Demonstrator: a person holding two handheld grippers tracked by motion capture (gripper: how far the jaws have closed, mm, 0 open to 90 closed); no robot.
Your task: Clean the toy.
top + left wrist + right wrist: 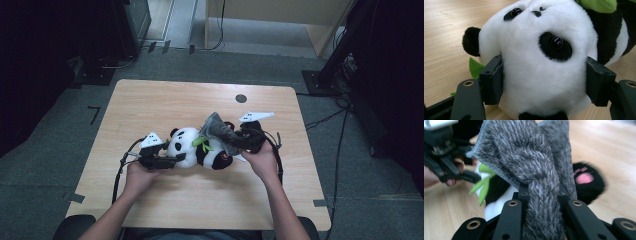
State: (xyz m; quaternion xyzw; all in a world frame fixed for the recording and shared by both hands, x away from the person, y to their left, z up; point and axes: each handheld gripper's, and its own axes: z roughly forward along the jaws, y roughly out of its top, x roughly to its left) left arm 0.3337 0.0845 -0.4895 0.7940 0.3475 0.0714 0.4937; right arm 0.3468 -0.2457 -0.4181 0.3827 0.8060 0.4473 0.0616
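Pale wooden table (150, 107) on grey carpet, dark stands at the room's edges. Lying near the table's centre in the high view, a plush panda (197, 147), head towards 9 o'clock, body towards 3 o'clock. Left gripper (172, 159) coming in from 8 o'clock, jaws partly open and clamped on the panda's white head; in the left gripper view, head (536, 62) wedged squarely between both black pads, fur bulging past them, one ear at 9 o'clock, green leaf just beside the left pad. Right gripper (239, 142) at 3 o'clock of the panda, jaws all but closed, pinching a twisted grey fuzzy cloth (536, 170) that rises from between them towards 12 o'clock, draped over the panda's body.
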